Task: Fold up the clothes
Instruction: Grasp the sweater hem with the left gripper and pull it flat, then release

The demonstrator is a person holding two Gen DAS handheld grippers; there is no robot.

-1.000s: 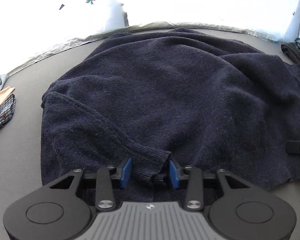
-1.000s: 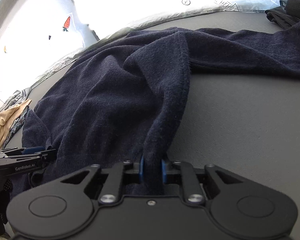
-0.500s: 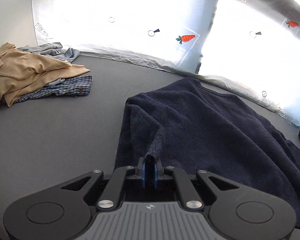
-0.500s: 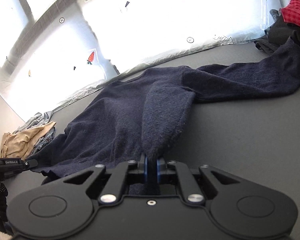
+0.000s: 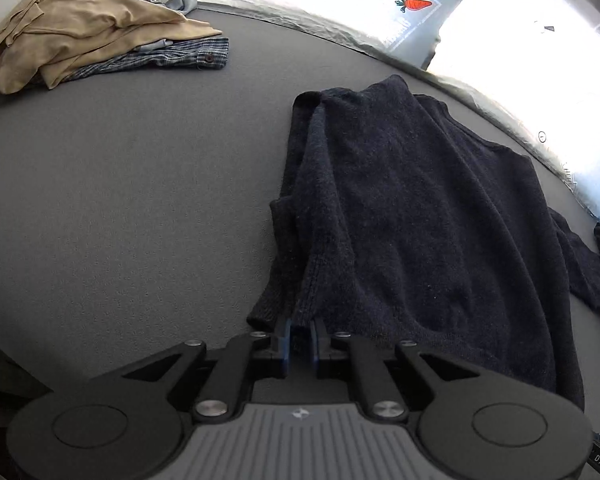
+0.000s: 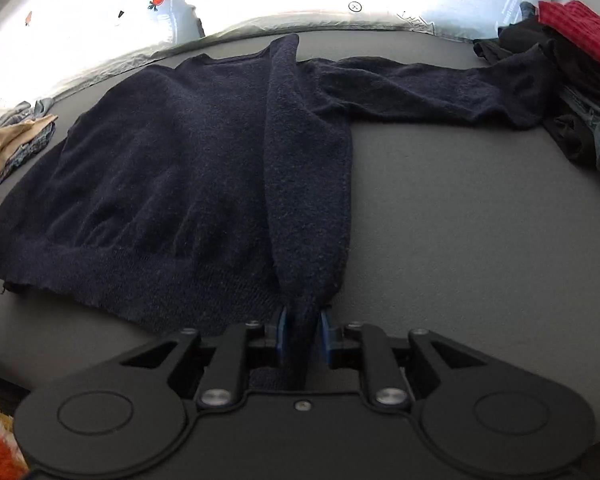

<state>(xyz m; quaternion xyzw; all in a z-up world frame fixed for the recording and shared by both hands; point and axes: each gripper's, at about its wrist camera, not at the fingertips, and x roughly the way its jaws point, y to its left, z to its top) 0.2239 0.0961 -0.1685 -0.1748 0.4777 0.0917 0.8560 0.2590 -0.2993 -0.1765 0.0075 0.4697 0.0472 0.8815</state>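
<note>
We see the sweater (image 6: 172,168) stretching straight ahead of our right gripper (image 6: 303,330), whose opening jaws release its hem; left gripper (image 5: 299,338) likewise.

Navy sweater (image 5: 412,216) on grey table (image 5: 120,200), cuff between opening left gripper (image 5: 300,342) fingers (image 5: 285,340); tan clothes pile (image 5: 88,36) far-left.

One dark jumper (image 6: 188,168) is seen spread at the centre. Two heaps of clothes are counted: one (image 5: 92,36) at eleven o'clock in the left view, one (image 6: 572,80) at two o'clock in the right view. Two grippers (image 5: 300,338) (image 6: 303,330) are seen, one per view at six o'clock.
</note>
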